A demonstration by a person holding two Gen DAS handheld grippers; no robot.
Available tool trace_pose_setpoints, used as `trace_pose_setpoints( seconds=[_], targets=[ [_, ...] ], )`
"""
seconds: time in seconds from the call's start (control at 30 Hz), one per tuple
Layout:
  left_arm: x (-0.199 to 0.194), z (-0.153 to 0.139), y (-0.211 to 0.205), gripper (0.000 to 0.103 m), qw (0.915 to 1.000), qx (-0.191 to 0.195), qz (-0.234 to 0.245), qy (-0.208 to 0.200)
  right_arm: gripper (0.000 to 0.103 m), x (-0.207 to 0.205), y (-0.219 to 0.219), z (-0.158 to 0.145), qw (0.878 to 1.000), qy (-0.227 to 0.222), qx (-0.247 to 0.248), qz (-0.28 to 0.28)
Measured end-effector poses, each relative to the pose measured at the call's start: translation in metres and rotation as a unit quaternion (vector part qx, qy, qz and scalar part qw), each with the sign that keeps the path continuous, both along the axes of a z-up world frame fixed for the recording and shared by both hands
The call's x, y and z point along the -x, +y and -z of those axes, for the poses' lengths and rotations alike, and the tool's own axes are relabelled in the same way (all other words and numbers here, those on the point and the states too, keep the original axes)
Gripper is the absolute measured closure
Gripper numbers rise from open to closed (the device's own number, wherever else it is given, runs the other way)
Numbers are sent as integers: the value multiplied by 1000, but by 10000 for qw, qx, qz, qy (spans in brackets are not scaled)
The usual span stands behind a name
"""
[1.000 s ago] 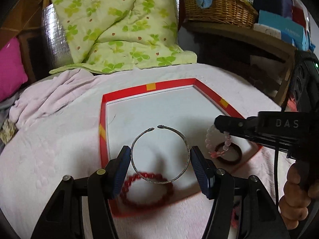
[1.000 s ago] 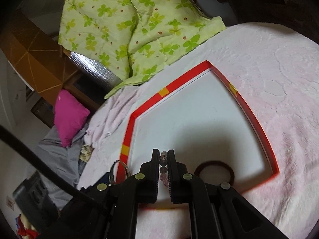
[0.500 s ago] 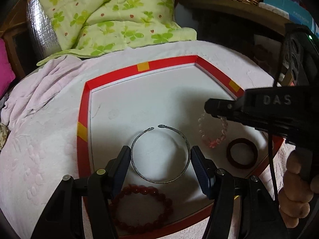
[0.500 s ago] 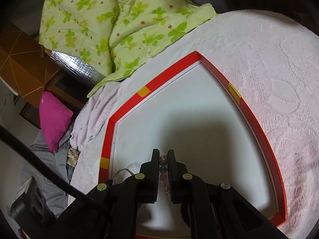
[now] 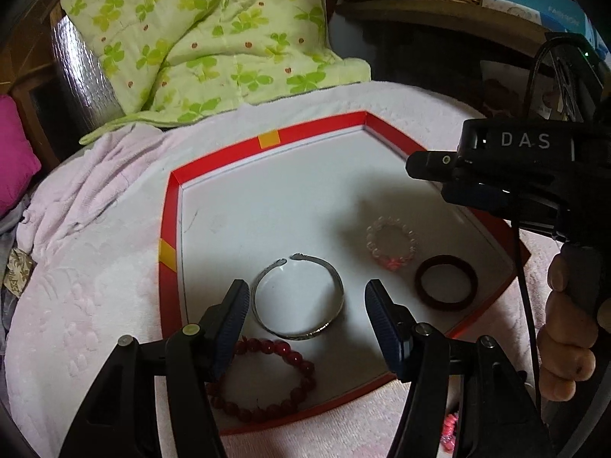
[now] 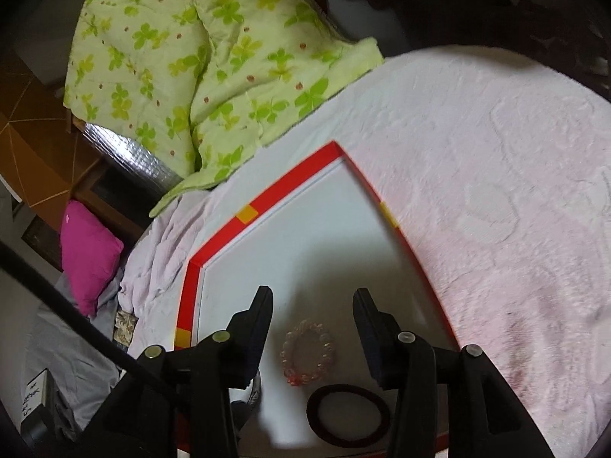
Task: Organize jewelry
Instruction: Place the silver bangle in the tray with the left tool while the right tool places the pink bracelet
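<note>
Jewelry is lying in the red-rimmed tray (image 5: 170,206) as my right gripper (image 6: 313,307), its jaws just opening, is hovering spread and empty over the pale beaded bracelet (image 6: 308,352). My left gripper (image 5: 307,303) is gaping around the silver bangle (image 5: 299,297), pads not touching it.

wrist views downward, sharing tray (image 5: 267,141)
</note>
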State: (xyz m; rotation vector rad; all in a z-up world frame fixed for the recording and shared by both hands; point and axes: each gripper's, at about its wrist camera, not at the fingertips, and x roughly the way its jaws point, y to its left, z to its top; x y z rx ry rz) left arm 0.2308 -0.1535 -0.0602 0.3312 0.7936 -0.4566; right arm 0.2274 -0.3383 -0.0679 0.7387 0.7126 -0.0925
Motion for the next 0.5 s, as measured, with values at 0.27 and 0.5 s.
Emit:
trace_pose_setpoints(
  seconds=[0.27, 0.5],
  targets=[
    [13, -7, 15, 36, 9995, -80, -243, -167, 55, 13, 11, -12, 9996, 4, 289, 19],
    [22, -20, 46, 36, 9983, 27, -528, -257, 55, 21, 30, -21, 9991, -36, 407, -136]
  ],
)
